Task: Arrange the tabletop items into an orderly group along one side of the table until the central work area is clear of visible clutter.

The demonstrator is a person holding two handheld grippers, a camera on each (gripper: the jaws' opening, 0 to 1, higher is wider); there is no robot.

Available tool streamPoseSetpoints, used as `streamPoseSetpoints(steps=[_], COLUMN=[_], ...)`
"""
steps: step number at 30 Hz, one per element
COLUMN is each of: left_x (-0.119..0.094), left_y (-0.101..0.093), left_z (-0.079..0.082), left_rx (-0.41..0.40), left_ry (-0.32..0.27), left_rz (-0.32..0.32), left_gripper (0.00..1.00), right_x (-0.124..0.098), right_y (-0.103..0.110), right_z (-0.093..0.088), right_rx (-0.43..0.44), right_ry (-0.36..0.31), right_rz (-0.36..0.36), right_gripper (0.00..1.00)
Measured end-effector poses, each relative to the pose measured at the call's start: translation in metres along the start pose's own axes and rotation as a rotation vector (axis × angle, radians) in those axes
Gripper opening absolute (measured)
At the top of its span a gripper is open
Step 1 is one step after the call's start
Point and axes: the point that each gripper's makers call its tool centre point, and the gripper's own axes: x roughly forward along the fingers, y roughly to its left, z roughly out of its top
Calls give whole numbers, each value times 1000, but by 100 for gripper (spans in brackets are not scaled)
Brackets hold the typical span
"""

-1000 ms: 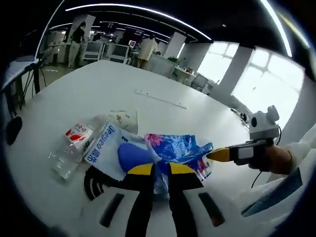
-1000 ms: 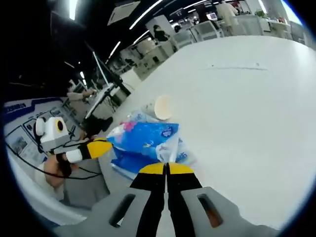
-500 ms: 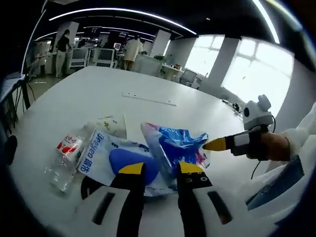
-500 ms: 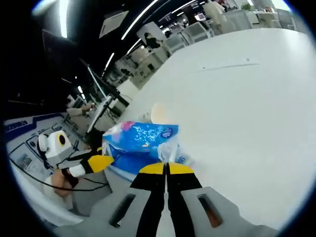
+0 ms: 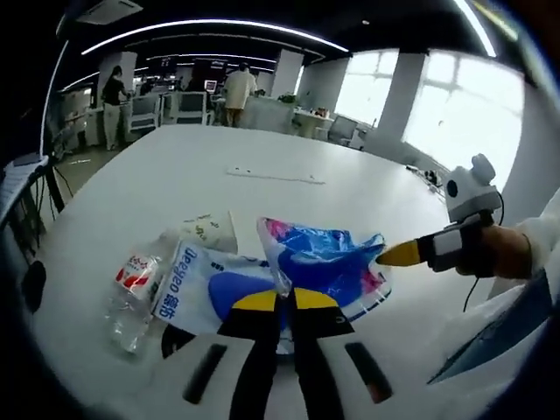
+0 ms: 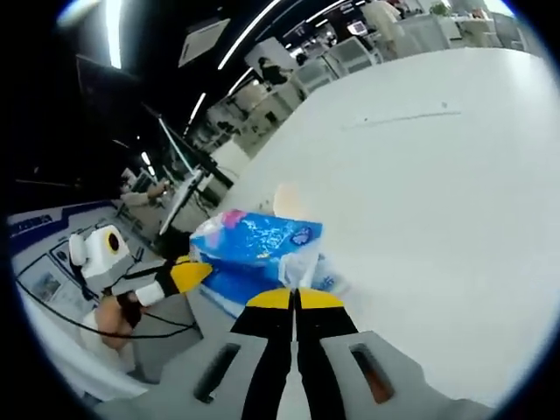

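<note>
The white table carries a loose cluster of items at its near edge; the far and central surface is bare apart from a thin strip lying well beyond the cluster.

Landmark: the blue floral packet. It is raised off the table and held at two ends. The left gripper has its jaws closed on the packet's near corner. In the right gripper view, the right gripper has its jaws pressed together on the clear film edge of the same blue floral packet.

Under and to the left of the packet lies the white-and-blue Deeyeo pack. Further left of that lies a crushed clear bottle with a red label. Just behind the Deeyeo pack sits a small pale wrapper.

Procedure for the step in hand, judged as carrying the packet to the grouping side:
1. Keep both grips closed; the film is thin and likely to slip or tear if the ends are pulled apart.
2. Move both grippers together at equal height.
3. Lower the packet flat beside the Deeyeo pack, not on top.
4. Release only once it rests on the table.
</note>
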Motion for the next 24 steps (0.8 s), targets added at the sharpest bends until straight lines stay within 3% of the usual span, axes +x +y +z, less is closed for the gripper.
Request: streamPoseSetpoints(steps=[7, 14, 21, 24], left_x=[7, 16, 34, 44], left_y=[-3, -7, -23, -35], left_z=[4, 25, 36, 41], left_rx=[21, 42, 56, 70], left_ry=[26, 2, 12, 22], left_rz=[63, 94, 44, -10], left_gripper=[0, 0, 0, 0], right_x=[-6, -15, -29, -39], right_y=[-6, -10, -30, -41], right_z=[6, 24, 37, 43], right_rx=[-5, -35, 6, 25], right_ry=[-15, -71, -130, -159], right_rz=[-27, -58, -101, -129], right_gripper=[0, 0, 0, 0])
